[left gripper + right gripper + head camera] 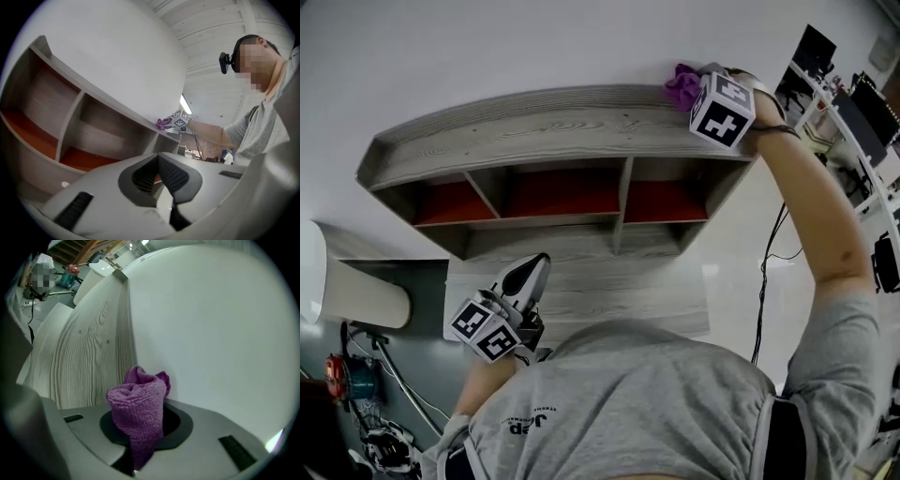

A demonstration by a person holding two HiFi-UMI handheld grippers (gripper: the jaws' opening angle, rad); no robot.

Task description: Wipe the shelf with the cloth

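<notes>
A purple cloth [682, 84] is bunched at the right end of the grey wooden shelf's top board [534, 127], close to the white wall. My right gripper [694, 87] is shut on it, arm stretched up. In the right gripper view the cloth [138, 399] sticks up from between the jaws of the right gripper [140, 430], with the grained top board [79, 357] running away to the left. My left gripper [532, 270] hangs low by the person's torso, shut and empty. The left gripper view shows the left gripper [158, 161] in front of the shelf [84, 93] and the cloth [163, 123] far off.
The shelf has three red-floored compartments [562, 192] over a wider lower ledge [581, 286]. A white rounded object [347, 281] sits at the left. Desks with monitors [853, 103] stand at the right, and a black cable [766, 272] hangs down there.
</notes>
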